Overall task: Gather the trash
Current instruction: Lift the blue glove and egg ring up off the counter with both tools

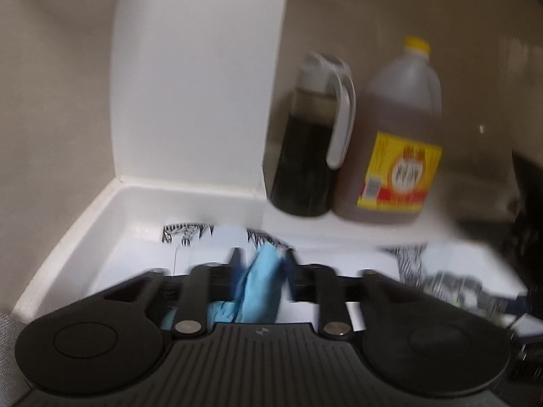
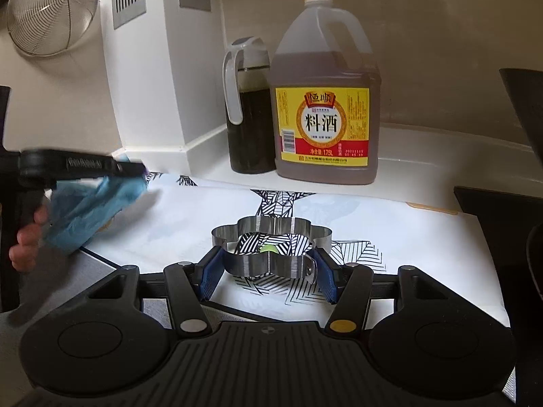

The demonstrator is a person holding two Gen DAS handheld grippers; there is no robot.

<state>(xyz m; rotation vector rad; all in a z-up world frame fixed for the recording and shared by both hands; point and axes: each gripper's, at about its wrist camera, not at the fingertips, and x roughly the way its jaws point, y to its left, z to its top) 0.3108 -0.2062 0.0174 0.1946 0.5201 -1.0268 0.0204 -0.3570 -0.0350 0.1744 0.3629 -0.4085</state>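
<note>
On the patterned table [image 2: 424,237] you are gripping a metal ring [image 2: 268,247] in the right gripper [image 2: 268,271] jaws, while the left gripper [image 1: 261,268] jaws are holding blue trash [image 1: 258,285], not binned yet.

Readable text: one jug label, plus faint embossing on the left gripper.

Yellow-capped jug [image 2: 325,101] at 12 o'clock in the right wrist view carries a yellow-red label [image 2: 322,125]: brand 恒顺 in a red banner on top, big 料酒 in the round centre panel, red band below reading 净含量 1.75L with a small date stamp too tiny to read, a barcode at the label's 8 o'clock, and a fine-print line along the bottom that is illegible. Same label in the left wrist view [image 1: 404,169] is motion-blurred, unreadable. Left gripper [image 2: 101,169] at 9 o'clock shows embossed lettering on its arm, too blurred to read.
</note>
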